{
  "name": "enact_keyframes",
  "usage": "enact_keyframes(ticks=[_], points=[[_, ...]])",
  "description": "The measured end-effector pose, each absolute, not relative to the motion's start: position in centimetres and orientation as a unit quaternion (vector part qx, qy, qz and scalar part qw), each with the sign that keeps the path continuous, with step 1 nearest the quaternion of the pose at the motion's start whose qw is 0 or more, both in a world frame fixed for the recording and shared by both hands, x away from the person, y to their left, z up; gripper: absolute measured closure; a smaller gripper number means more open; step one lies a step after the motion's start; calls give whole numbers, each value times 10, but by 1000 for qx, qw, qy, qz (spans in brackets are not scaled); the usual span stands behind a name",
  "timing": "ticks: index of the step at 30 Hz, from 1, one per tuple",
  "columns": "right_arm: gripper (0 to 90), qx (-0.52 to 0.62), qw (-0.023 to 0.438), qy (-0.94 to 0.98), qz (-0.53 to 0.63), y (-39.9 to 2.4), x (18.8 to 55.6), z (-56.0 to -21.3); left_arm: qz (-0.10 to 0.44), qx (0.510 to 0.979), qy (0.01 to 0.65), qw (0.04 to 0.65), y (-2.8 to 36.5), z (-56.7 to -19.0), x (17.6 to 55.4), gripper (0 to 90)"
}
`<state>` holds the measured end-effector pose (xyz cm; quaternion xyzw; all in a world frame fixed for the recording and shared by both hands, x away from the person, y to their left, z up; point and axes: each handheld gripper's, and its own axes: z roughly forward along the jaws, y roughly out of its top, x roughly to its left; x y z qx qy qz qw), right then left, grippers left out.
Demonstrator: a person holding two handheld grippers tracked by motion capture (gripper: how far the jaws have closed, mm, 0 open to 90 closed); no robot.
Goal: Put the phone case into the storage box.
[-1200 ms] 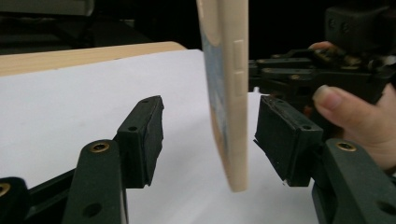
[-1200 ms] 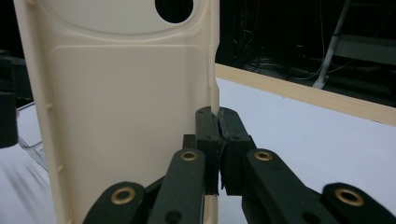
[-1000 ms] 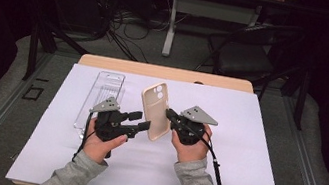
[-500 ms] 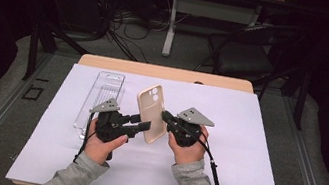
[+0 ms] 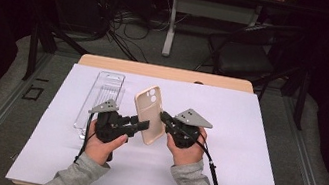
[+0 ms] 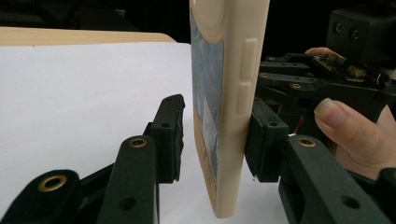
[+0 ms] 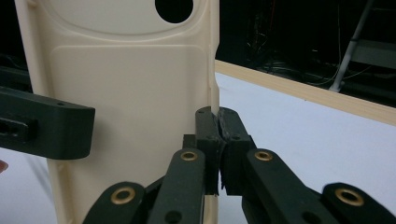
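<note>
Cream-coloured phone case stands nearly upright above the white tabletop, long axis vertical, camera cut-outs uppermost, held between the two hands. The right hand-held gripper has its jaws pinched shut on the case's right edge wall. The left hand-held gripper straddles the opposite edge: its jaws have just been closing, with the case between them. In the left gripper view one pad touches the outer side by the button bumps, while the other pad stands apart from the inner face. The right gripper view shows the hollow interior and the pinched rim. A clear plastic tray lies flat to the left.
</note>
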<state>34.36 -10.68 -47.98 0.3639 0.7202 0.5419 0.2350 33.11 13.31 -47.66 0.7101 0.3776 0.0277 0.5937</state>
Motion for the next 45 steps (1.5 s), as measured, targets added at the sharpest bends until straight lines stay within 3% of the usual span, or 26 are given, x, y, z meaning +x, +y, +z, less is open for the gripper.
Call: enact_keyframes(ticks=[22, 45], points=[[881, 367, 242, 718, 539, -104, 342, -482, 43, 705, 400, 584, 128, -475, 324, 775], [879, 369, 241, 720, 536, -102, 341, -483, 24, 695, 422, 581, 128, -474, 322, 795]])
